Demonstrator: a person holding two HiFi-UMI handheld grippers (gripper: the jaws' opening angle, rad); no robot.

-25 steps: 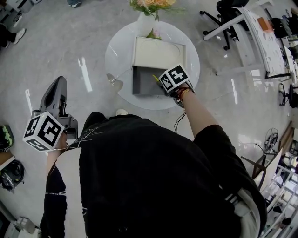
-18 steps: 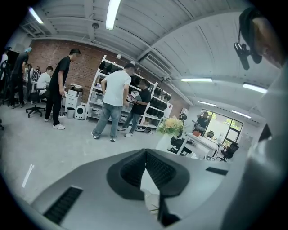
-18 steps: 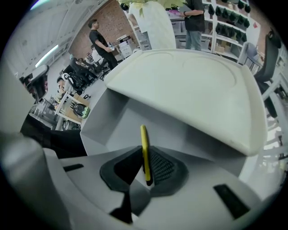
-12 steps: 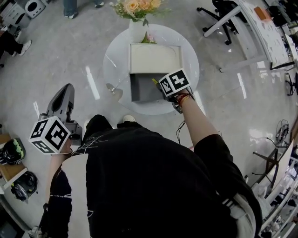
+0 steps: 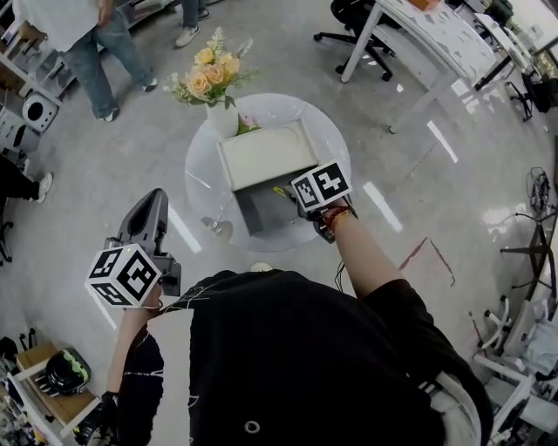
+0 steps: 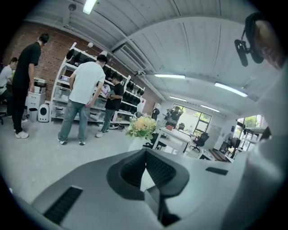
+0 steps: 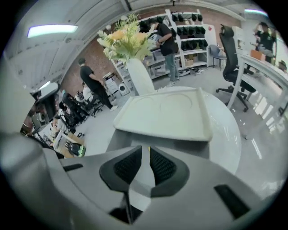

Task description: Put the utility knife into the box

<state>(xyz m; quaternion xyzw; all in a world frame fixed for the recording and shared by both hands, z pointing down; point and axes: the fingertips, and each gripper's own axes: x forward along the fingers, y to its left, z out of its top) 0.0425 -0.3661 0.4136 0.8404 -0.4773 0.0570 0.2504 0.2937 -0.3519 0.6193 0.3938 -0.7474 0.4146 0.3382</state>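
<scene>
An open grey box [image 5: 261,212] sits on a round white table [image 5: 336,144], its white lid [image 5: 266,155] lying at the back. My right gripper [image 5: 293,193] hovers over the box's right part, shut on the utility knife [image 5: 281,190], whose yellow tip pokes out over the box. In the right gripper view only a yellow sliver of the knife [image 7: 147,148] shows between the right gripper [image 7: 145,152] jaws, which point at the lid [image 7: 166,112]. My left gripper [image 5: 155,200] hangs left of the table, shut on nothing. In its own view the left gripper [image 6: 145,152] has its pads meeting.
A white vase of flowers [image 5: 212,80] stands at the table's far left rim. A small clear object [image 5: 214,228] lies at the near left rim. People [image 5: 83,39] stand at the far left. A desk [image 5: 427,39] and office chair [image 5: 357,22] are at the far right.
The head view has swung, so the table sits lower in the frame. My right gripper stays over the box with the knife. My left gripper has risen a little.
</scene>
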